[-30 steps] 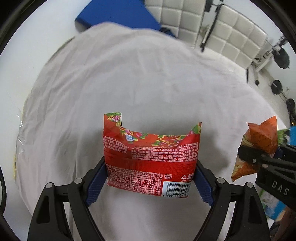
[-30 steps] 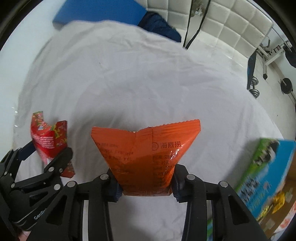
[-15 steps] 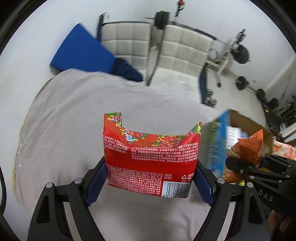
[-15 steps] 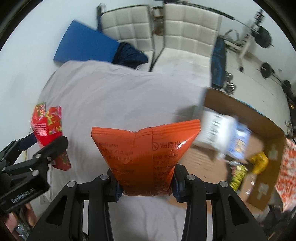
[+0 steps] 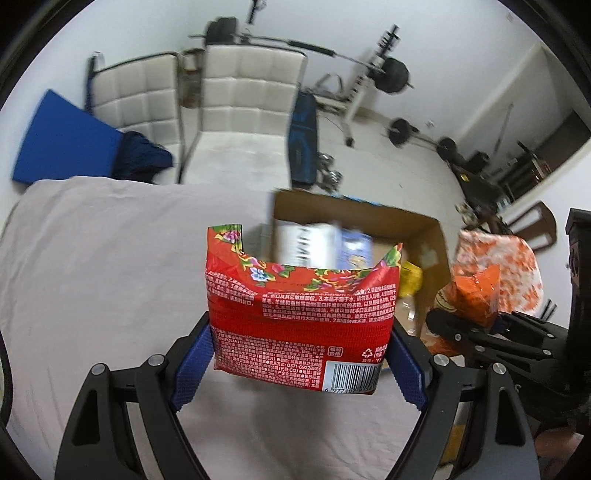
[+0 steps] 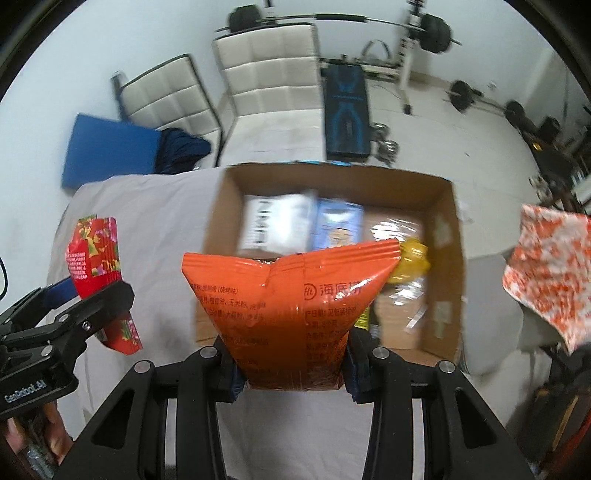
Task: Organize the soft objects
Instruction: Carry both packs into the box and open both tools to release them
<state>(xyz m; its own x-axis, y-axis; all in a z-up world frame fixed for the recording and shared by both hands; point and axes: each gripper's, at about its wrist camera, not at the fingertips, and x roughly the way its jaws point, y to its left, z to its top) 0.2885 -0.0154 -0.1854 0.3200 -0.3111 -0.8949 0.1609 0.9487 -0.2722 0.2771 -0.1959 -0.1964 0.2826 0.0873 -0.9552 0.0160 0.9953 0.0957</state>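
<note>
1. While the left gripper (image 5: 301,360) fills the lower centre of the left wrist view, its blue pads are clamped on a red floral snack packet (image 5: 301,314), held upright above a pale grey sheet (image 5: 110,258).
2. In the right wrist view, the right gripper (image 6: 291,369) at lower centre is pinched tight on an orange snack bag (image 6: 291,306), also upright.
3. An open cardboard box (image 6: 448,258) sits behind the orange snack bag in the middle of the frame, holding a white packet (image 6: 275,225), a blue packet (image 6: 338,225) and a yellow item (image 6: 413,264); all are blurred.
4. Two white padded chairs (image 6: 266,74) stand at the upper centre, with a blue mat (image 6: 110,155) at the left.
5. Barbell weights (image 6: 436,31) appear at the upper right.
</note>
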